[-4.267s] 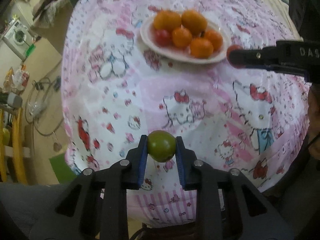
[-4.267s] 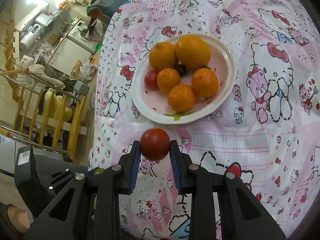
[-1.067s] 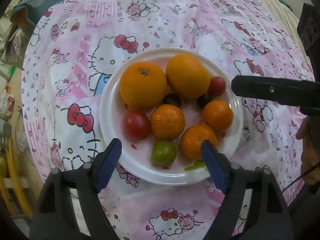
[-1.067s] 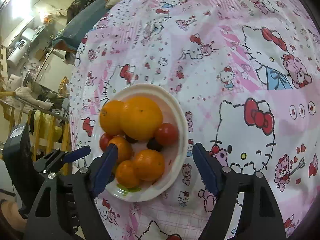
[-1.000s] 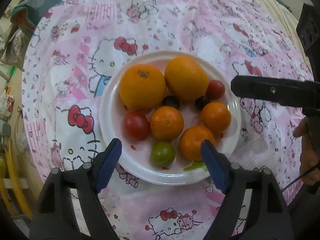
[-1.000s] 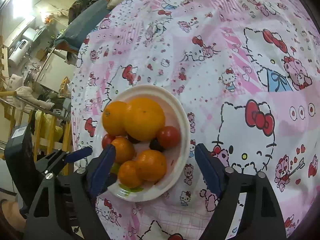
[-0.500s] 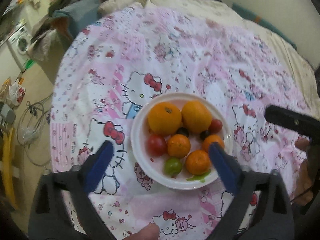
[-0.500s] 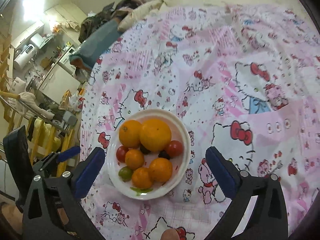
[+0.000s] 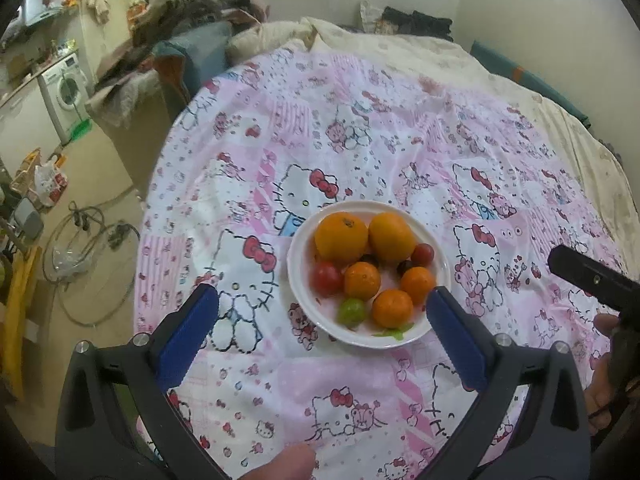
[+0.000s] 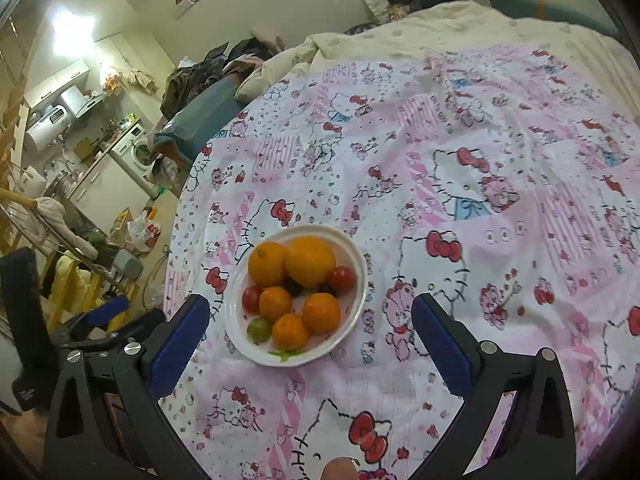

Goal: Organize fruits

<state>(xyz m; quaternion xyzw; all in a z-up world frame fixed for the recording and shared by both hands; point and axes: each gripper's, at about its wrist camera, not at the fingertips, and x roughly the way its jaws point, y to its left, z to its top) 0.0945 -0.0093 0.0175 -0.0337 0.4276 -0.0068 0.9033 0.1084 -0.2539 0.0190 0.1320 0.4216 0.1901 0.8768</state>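
A white plate (image 9: 296, 248) sits on the pink cartoon-cat tablecloth (image 9: 360, 128). It holds several oranges (image 9: 341, 237), a green tomato (image 9: 352, 311), a red tomato (image 9: 327, 277) on the left, another red tomato (image 9: 422, 254) on the right and dark small fruits. My left gripper (image 9: 322, 334) is open and empty, raised well above the plate's near edge. My right gripper (image 10: 310, 338) is open and empty, also high above the plate (image 10: 358, 264). The green tomato (image 10: 259, 329) and oranges (image 10: 310, 261) show there too.
The round table's edge drops off on the left toward a floor with cables (image 9: 92, 240) and a washing machine (image 9: 66, 92). Bedding (image 9: 400, 40) lies behind the table. The other gripper (image 9: 592, 280) pokes in at the right of the left wrist view.
Both tomatoes that the grippers held have been set on the plate and let go. Both grippers have since opened wide and pulled up and back, so the plate looks smaller.
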